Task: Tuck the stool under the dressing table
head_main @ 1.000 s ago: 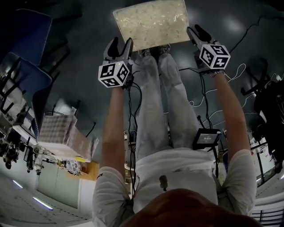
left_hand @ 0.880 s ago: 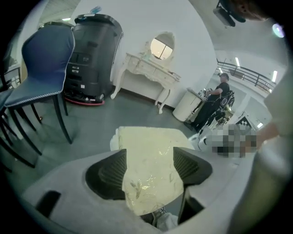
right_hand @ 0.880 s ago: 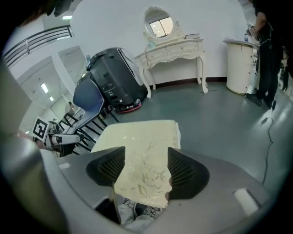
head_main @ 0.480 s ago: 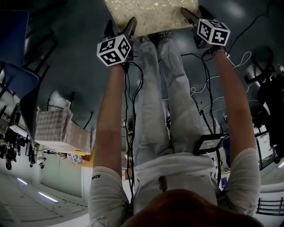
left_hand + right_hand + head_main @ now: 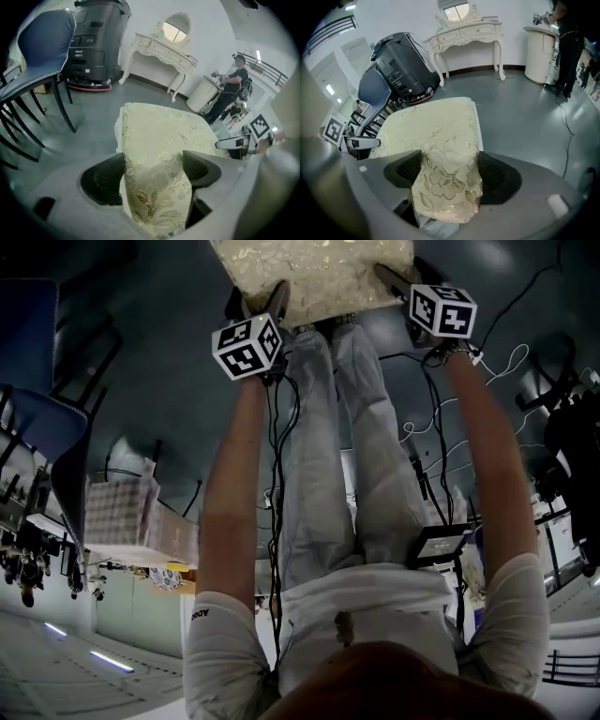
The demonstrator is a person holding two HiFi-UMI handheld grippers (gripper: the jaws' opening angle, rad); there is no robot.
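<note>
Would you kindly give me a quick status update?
Left gripper, right gripper: jaws just opened wide, stool corners between them. Dressing table ahead, floor between bare.

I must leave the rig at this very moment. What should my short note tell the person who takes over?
Left gripper: jaws wide, just opened, then closed a little; a near corner of the stool between them, no squeeze visible.
Right gripper: jaws wide, just opening; the other near corner between them.
Stool: on the floor, well apart from the dressing table at the wall.
Done: both grippers set at the stool.
Left to do: grip, move the stool to the table, tuck it under.
</note>
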